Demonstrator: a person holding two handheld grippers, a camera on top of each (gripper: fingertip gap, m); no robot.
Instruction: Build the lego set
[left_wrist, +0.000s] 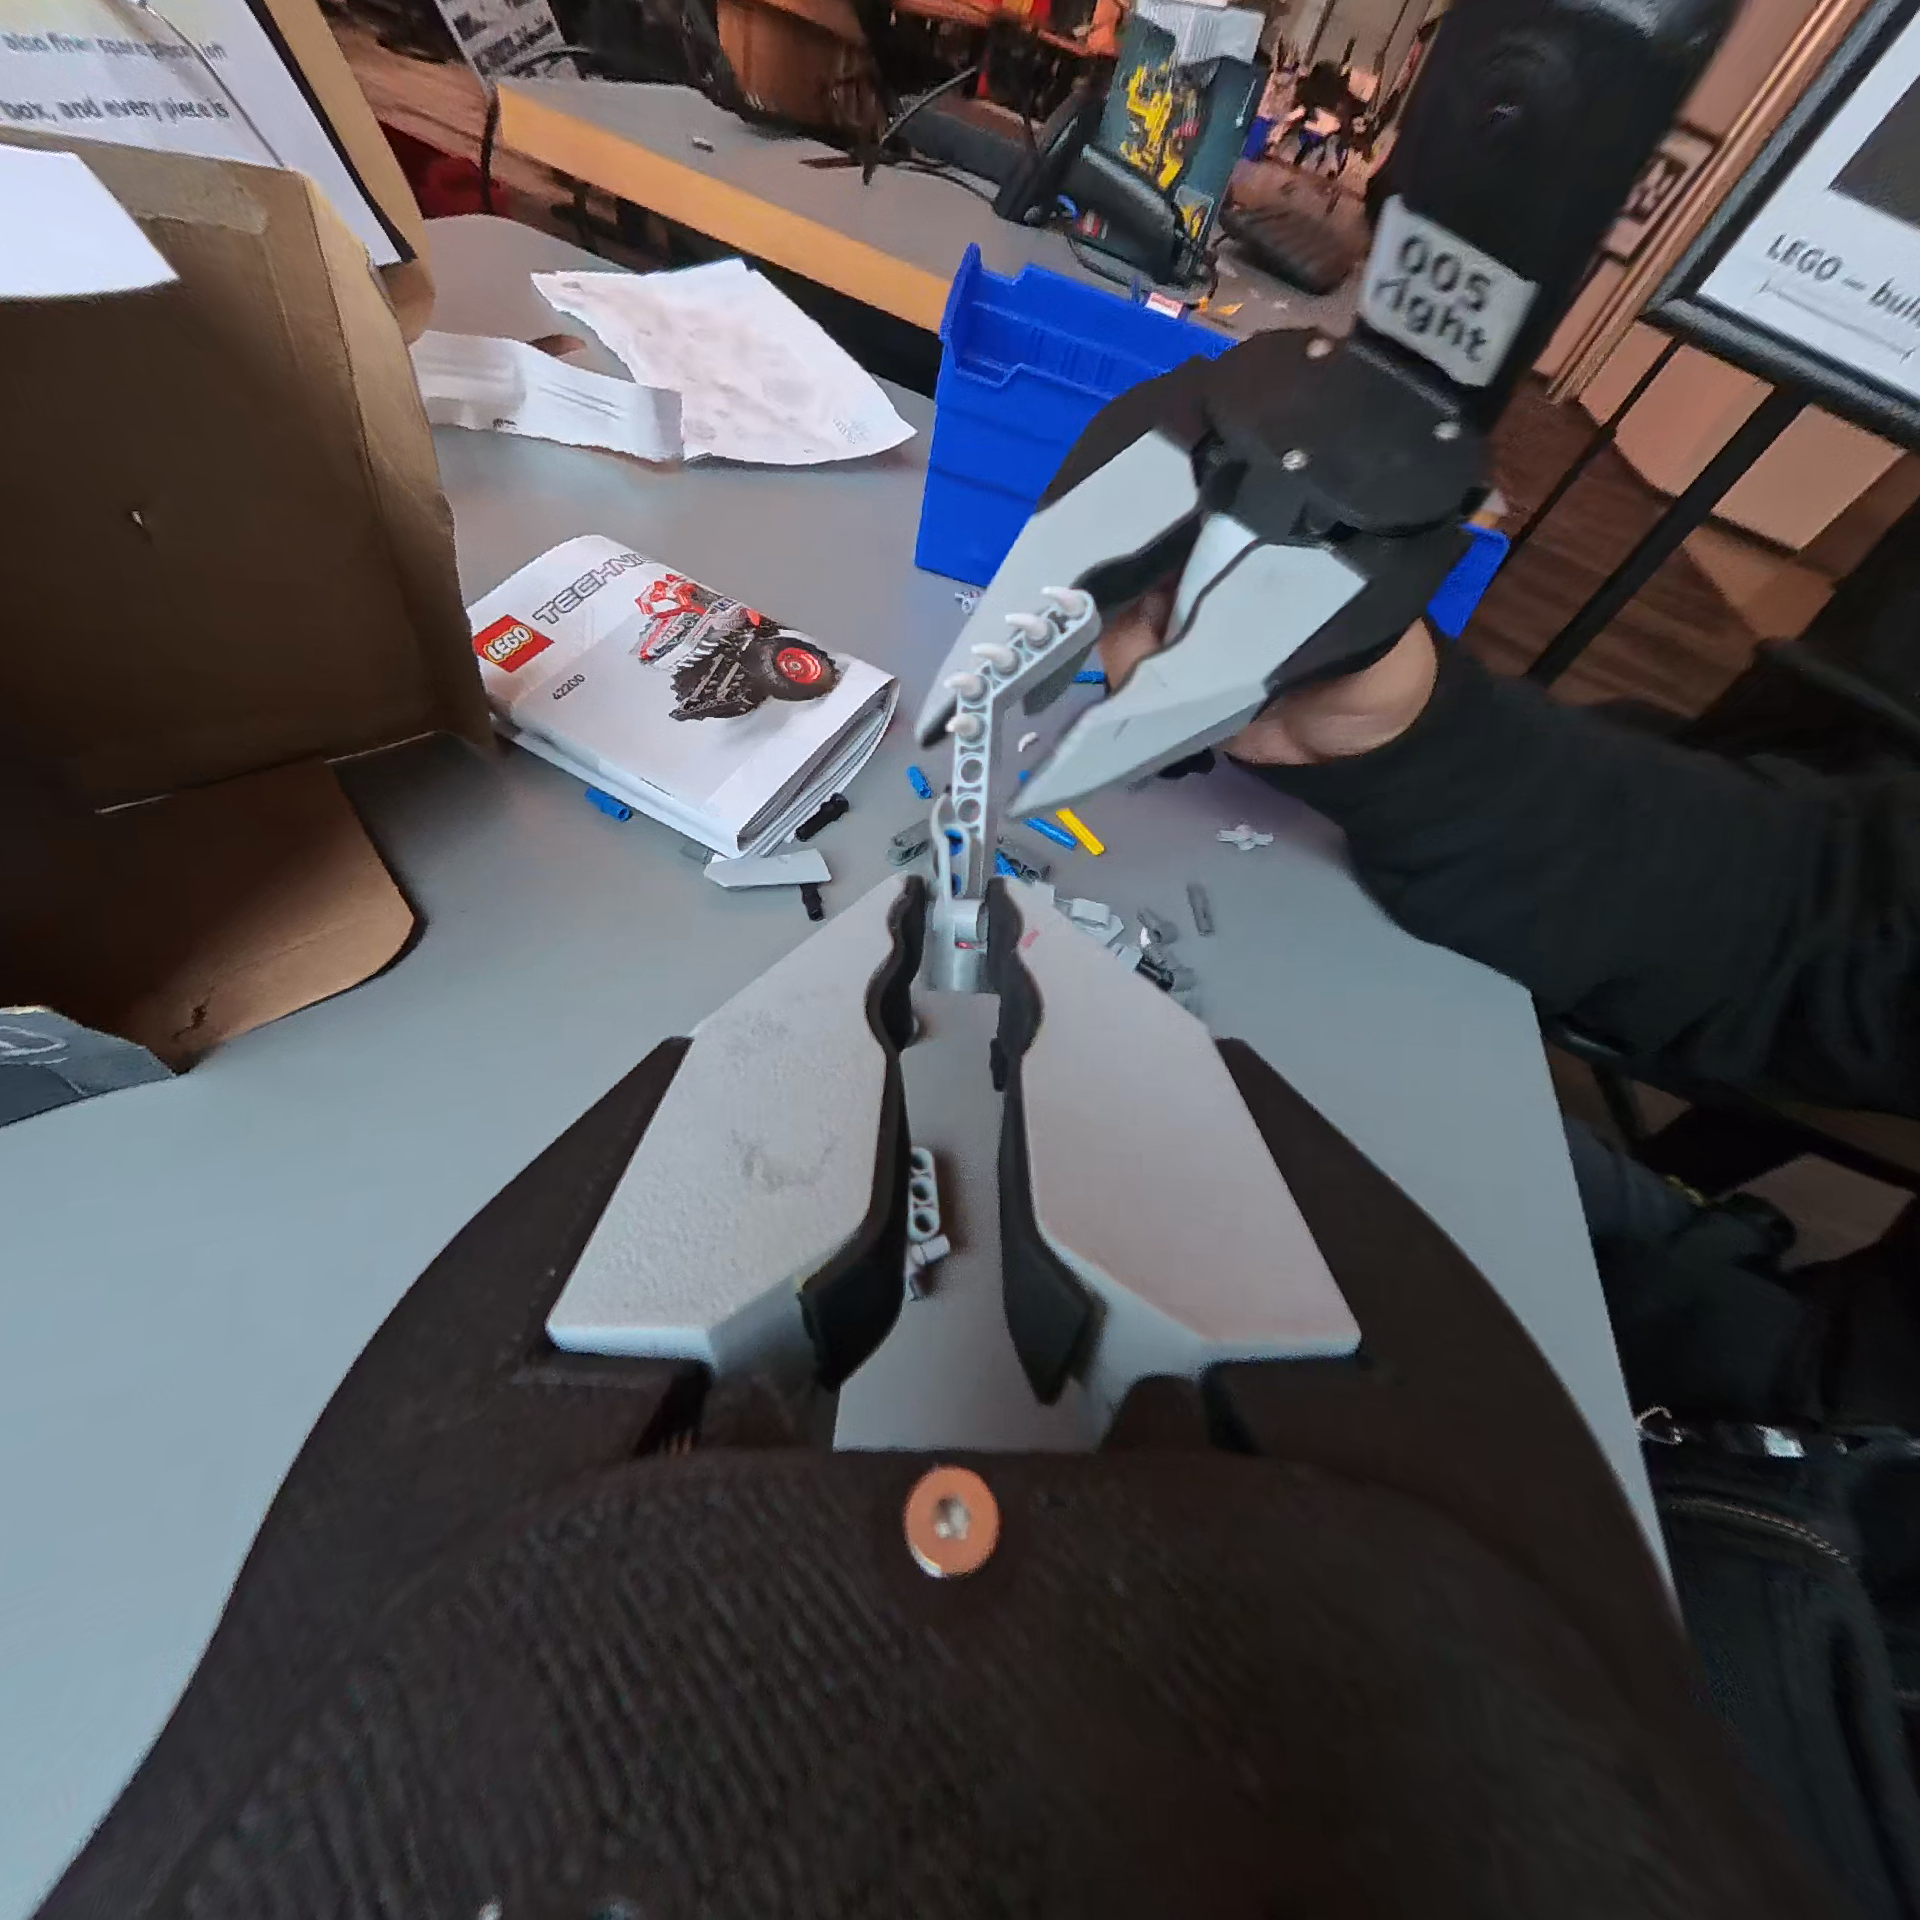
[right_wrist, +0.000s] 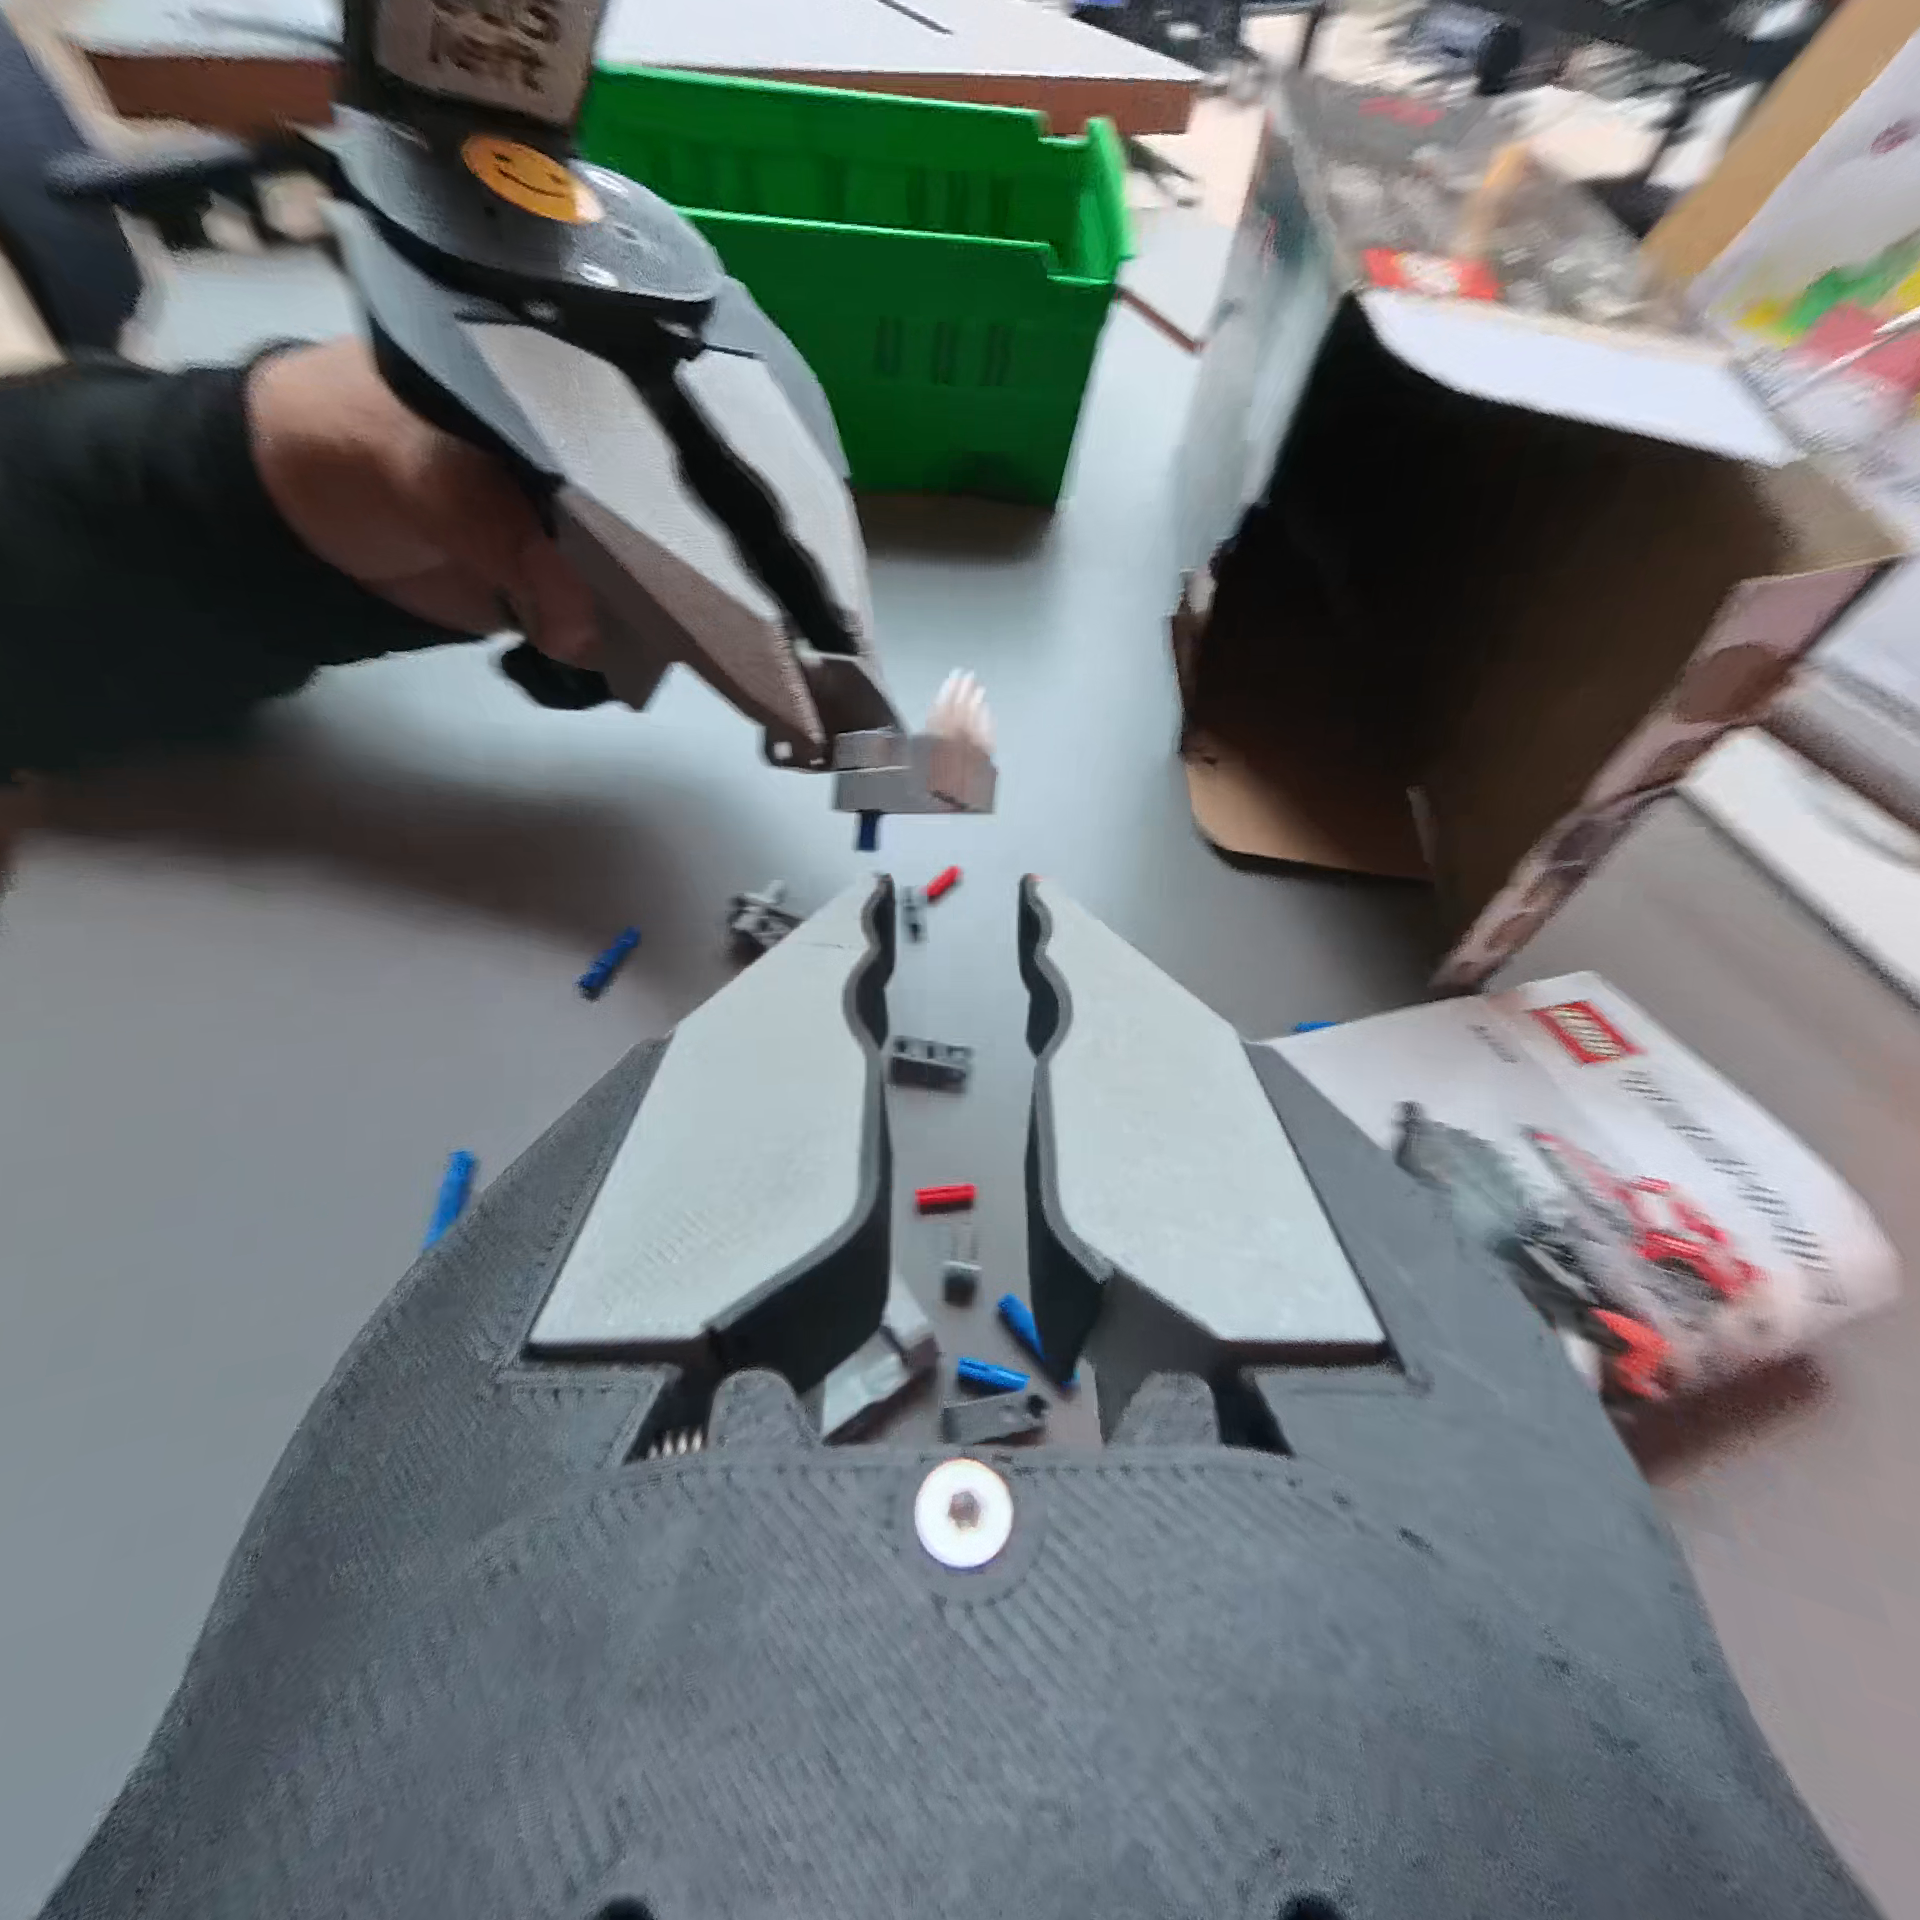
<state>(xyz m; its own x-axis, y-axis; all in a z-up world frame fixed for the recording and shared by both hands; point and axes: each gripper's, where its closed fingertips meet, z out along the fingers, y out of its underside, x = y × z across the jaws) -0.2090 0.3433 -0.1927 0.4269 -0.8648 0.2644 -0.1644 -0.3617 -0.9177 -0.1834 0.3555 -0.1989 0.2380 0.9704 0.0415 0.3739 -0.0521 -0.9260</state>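
Observation:
My left gripper (left_wrist: 951, 909) is shut on the lower end of a grey bent Lego beam assembly (left_wrist: 977, 748) with several white pegs along its upper arm. It holds the assembly upright above the grey table (left_wrist: 312, 1195). My right gripper (left_wrist: 977, 769) comes in from the upper right, open, with its fingertips on either side of the beam. In the right wrist view my right gripper (right_wrist: 956, 894) is open and empty. Just ahead of it the left gripper (right_wrist: 821, 738) holds the grey assembly (right_wrist: 914, 779), blurred.
Loose blue, red and grey pins and small parts (right_wrist: 945, 1195) lie scattered on the table under both grippers. An instruction booklet (left_wrist: 686, 686) lies to the left and a cardboard box (left_wrist: 208, 468) beside it. A blue bin (left_wrist: 1039, 416) and a green bin (right_wrist: 894, 281) stand farther back. The grippers are tip to tip, or close to it.

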